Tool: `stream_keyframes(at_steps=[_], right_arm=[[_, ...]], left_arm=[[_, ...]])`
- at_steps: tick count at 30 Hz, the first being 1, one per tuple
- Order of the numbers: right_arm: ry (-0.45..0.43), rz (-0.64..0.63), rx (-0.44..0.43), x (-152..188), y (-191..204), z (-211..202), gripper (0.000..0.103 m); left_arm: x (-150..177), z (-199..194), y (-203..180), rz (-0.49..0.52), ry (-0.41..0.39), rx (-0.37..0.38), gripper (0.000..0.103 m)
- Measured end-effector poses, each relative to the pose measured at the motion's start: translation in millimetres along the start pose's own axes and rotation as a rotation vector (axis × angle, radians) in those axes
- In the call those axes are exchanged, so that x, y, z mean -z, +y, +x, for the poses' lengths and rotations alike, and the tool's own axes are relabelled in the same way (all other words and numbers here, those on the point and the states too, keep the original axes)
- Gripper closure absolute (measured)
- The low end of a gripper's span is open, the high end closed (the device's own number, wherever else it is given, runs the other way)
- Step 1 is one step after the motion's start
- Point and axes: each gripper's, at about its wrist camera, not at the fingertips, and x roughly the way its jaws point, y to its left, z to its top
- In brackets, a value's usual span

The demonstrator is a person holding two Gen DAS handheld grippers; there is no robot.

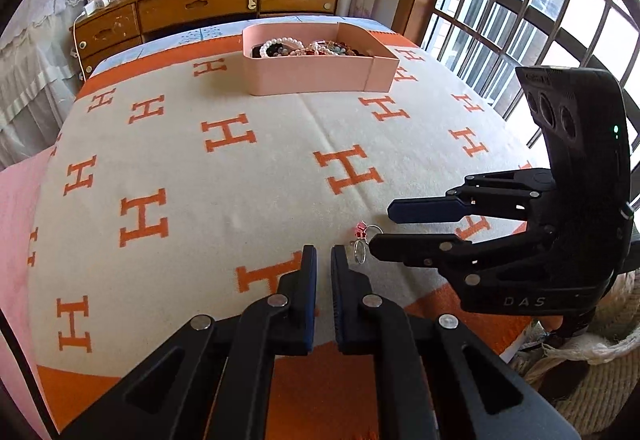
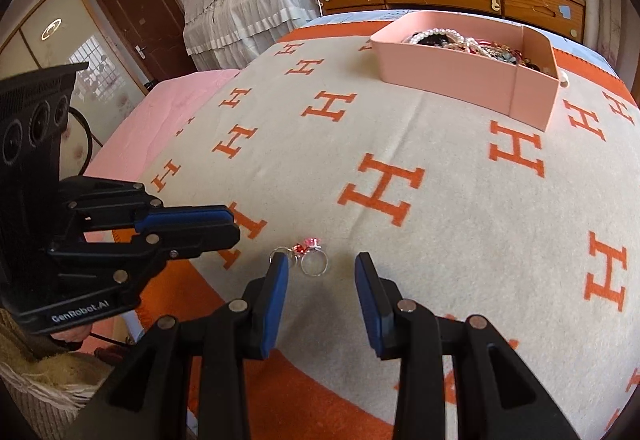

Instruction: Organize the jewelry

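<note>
A cream blanket (image 1: 240, 175) patterned with orange H letters and bordered in orange covered the bed and filled most of both views. At its far end sat a pink jewelry box (image 1: 316, 73), open-topped, heaped with pearl strands and mixed bead bracelets (image 1: 304, 47); behind it ran a wooden dresser (image 1: 208, 5) with cluttered top.

The left gripper (image 1: 324, 256) hovered low over the near edge of the blanket with its blue-padded fingers drawn close together, only a narrow slot between them and nothing caught in it. In the right wrist view it (image 2: 228, 226) came in from the left side, its fingers stacked nearly flat against each other.

The right gripper (image 2: 322, 266) stood with its fingers spread wide and empty. From the left wrist camera it (image 1: 380, 226) reached in from the right, one finger above the other with a clear gap.

Two silver rings with red stones (image 2: 306, 256) lay on the blanket near its front border, well apart from the pink box. They lay just ahead of the right gripper's fingertips — one ring (image 2: 315, 263) inside the open span, toward the left finger, the other (image 2: 282, 252) partly hidden behind that finger's tip. In the left wrist view the rings (image 1: 362, 244) lay just beside that gripper's right finger, outside its slot, close to the right gripper's lower fingertip.
</note>
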Motion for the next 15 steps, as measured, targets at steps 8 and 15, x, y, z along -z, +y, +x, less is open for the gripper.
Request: stream_keyframes(at_steps=[8, 15], right_arm=[[-0.02, -0.09, 0.041, 3.0, 13.3, -6.9, 0.068], [-0.025, -0.072, 0.065, 8.2, 6.6, -12.4, 0.068]], left_arm=[[-0.8, 12.9, 6.0, -0.047, 0.041, 0.107, 0.092], [-3.1, 32.8, -3.1, -0.028, 0.09, 0.157, 0.088]])
